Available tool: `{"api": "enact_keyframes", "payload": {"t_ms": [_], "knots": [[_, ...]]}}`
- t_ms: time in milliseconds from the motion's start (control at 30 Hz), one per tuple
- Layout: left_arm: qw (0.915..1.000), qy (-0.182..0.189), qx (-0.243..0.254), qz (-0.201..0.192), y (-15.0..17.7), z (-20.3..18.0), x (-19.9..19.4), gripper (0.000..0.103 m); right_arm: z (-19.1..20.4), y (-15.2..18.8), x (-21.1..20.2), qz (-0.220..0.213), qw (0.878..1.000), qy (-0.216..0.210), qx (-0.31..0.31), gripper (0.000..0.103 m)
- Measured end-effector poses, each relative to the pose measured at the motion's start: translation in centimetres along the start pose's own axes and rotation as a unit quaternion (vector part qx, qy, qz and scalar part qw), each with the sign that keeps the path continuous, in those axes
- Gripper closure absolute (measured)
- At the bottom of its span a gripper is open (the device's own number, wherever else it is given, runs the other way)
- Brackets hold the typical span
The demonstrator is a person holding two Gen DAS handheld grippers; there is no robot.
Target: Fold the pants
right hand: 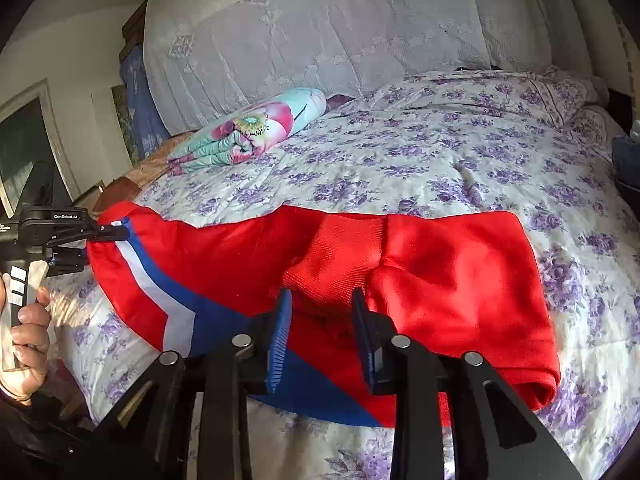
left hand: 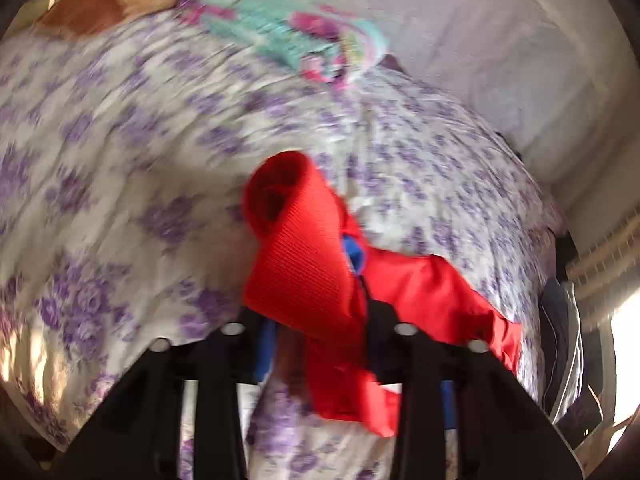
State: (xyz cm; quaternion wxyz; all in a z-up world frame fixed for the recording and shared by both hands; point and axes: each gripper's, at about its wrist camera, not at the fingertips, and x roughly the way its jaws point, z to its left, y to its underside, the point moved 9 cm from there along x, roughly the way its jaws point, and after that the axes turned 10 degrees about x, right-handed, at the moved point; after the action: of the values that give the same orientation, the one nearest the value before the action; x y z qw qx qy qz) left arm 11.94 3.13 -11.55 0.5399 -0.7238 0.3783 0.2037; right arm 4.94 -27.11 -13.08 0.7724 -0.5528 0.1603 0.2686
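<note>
Red pants on a floral bed are clamped by the left gripper, while the right gripper is held narrowly parted over the cuff.

Red pants, purple-flowered bedspread

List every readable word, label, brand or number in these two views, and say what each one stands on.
"GenRobot.AI": white print on the black body of the left gripper, seen in the right wrist view.
Smaller white print at the frame edge on the same body: cut off and too small to read.
Red pants, floral bedspread, folded quilt: no text visible.
Left wrist view: blurred, no text.
</note>
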Motion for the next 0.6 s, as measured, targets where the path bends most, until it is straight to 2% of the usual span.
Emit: {"api": "enact_keyframes", "payload": {"t_ms": [133,233,300,333,367,400,467,533,567,600], "knots": [[0.9951,0.005,0.098,-0.011,-1.1,-7.0,-0.5,0.080,-1.3,-1.2,-1.4,-0.016,0.999,-0.022,0.046,0.076],[0.9847,0.028,0.172,-0.010,-1.1,-13.7,0.1,0.081,-3.4,-2.7,-3.5,-0.037,0.996,-0.021,0.075,0.076],[0.9748,0.038,0.220,-0.007,-0.4,-17.6,1.0,0.081,-5.2,-3.9,-5.2,-0.048,0.994,-0.020,0.095,0.072],[0.9705,0.039,0.238,-0.002,0.2,-18.9,1.6,0.081,-6.0,-4.4,-5.4,-0.042,0.994,-0.022,0.103,0.068],[0.9666,0.039,0.253,0.013,0.9,-20.0,2.6,0.081,-6.2,-4.6,-5.0,-0.018,0.994,-0.033,0.107,0.049],[0.9642,0.038,0.261,0.027,1.8,-20.2,3.5,0.081,-6.3,-4.7,-4.6,0.006,0.993,-0.044,0.110,0.040],[0.9611,0.029,0.270,0.051,3.3,-19.4,5.0,0.081,-5.4,-4.8,-3.5,0.046,0.991,-0.069,0.107,0.035],[0.9613,0.024,0.266,0.067,4.4,-18.1,5.9,0.080,-3.8,-5.1,-2.2,0.077,0.988,-0.089,0.098,0.023],[0.9614,0.029,0.263,0.077,4.9,-17.5,6.2,0.080,-2.9,-5.3,-1.3,0.095,0.986,-0.097,0.095,0.016],[0.9627,0.039,0.255,0.081,5.4,-16.8,6.2,0.078,-2.1,-5.4,-0.5,0.111,0.984,-0.104,0.095,0.013]]}}
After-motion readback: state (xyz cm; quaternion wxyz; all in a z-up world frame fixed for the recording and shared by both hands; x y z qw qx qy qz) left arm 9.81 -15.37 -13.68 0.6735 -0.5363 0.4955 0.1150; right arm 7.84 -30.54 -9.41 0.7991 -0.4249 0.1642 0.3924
